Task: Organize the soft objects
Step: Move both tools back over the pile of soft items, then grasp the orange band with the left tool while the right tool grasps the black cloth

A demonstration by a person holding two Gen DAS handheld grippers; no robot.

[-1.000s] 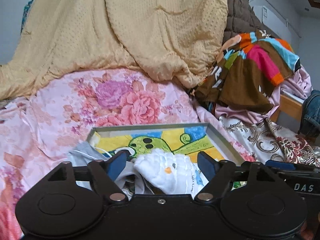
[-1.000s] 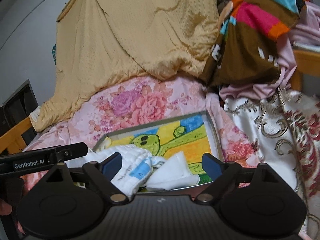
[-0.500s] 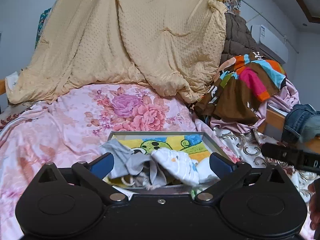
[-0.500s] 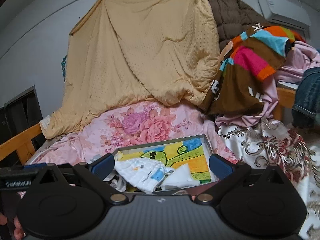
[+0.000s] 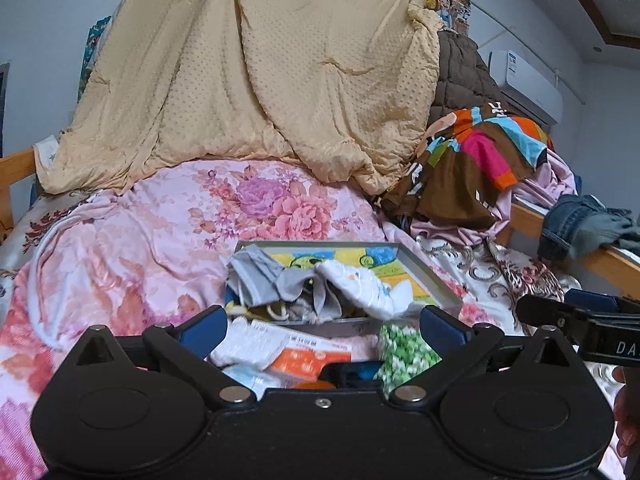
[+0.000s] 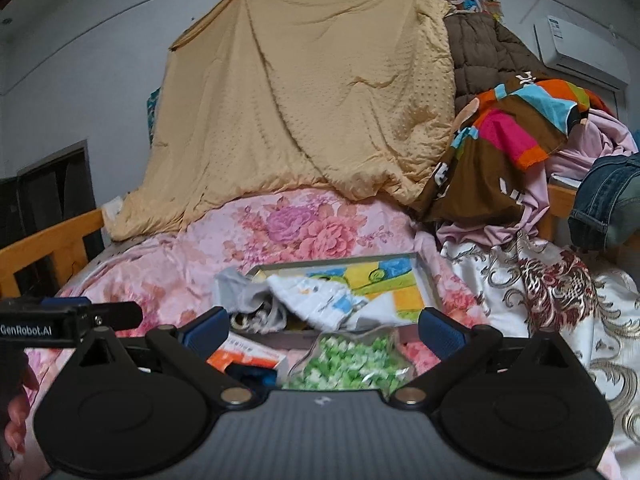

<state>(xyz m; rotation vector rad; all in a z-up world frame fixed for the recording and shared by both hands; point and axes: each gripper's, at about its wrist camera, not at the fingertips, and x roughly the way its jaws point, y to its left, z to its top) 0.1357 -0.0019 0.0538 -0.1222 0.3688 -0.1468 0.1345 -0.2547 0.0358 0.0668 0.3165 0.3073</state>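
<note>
A bed fills both views, draped at the back with a tan blanket (image 5: 256, 80) hung against the wall, and covered in front by a pink floral quilt (image 5: 120, 248).

On the quilt lies a shallow tray (image 5: 436, 276) with a bright cartoon picture on its floor. In its left part a grey garment (image 5: 264, 280) is crumpled and hangs over the left rim; just beside it, touching, lies a white knitted piece (image 5: 360, 284) with blue and orange marks. These small clothes look light, limp and easily snagged; I judge each is best pinched at a bunched fold near its middle, so that it lifts in one lump and does not trail over the rim.

Nearer than the tray lie an orange and white packet (image 5: 304, 356) and a bag of green and white bits (image 6: 352, 360).

The left tool (image 5: 320, 326) stands with its jaws spread wide and nothing between the pads; the jaws have just been opening. The right tool (image 6: 324, 326) is the same, wide and empty, also just opened.

Further right a heap of clothes holds a brown garment with coloured stripes (image 6: 516, 136), and jeans (image 6: 608, 200) hang over the wooden bed rail.
</note>
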